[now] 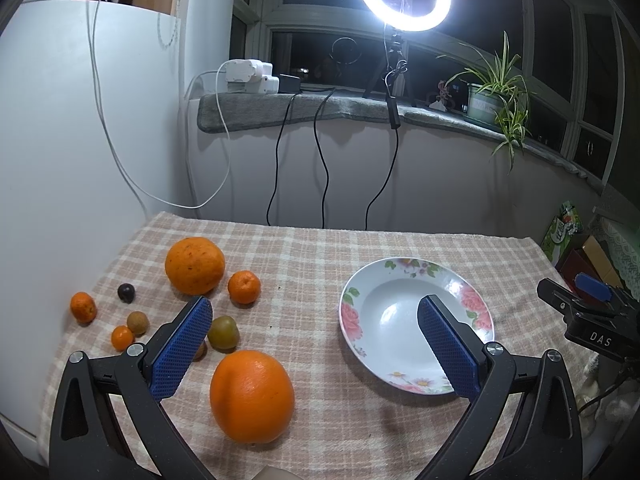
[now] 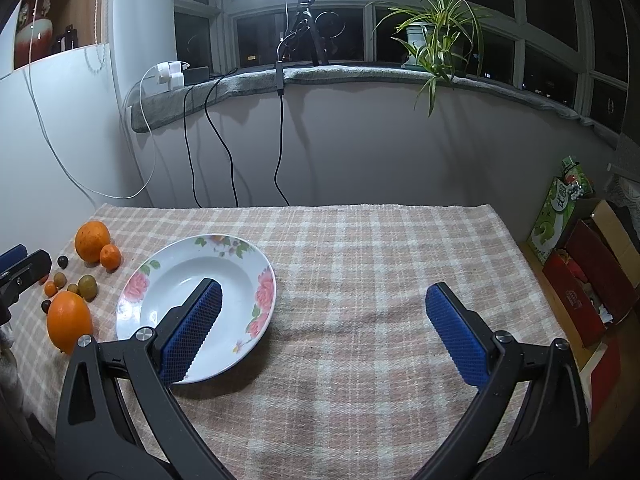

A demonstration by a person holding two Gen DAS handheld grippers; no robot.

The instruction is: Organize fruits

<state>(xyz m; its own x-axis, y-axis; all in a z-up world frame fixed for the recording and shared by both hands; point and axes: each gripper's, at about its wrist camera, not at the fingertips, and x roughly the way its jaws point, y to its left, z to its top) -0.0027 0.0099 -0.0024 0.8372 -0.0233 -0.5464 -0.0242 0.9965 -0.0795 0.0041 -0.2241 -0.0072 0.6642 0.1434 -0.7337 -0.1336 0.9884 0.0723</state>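
The fruits lie loose on the left side of the checked cloth (image 1: 320,248) on the counter, and the flowered plate (image 1: 476,300) sits empty to their right. The left gripper (image 1: 314,344) hangs over the near big orange (image 1: 252,396) with its fingers wide apart and nothing in them. The right gripper (image 2: 324,332) is wide apart too, holding nothing, over bare cloth beside the plate. Round fruit rolls, so a squeeze off to one side could shoot the orange toward the counter edge. A finger coming down could also bump the green-brown fruit (image 1: 223,333) or the small mandarin (image 1: 244,287). One dark little fruit hides behind the left finger, so I cannot tell what it is. The tiny fruits far left are hard to name.
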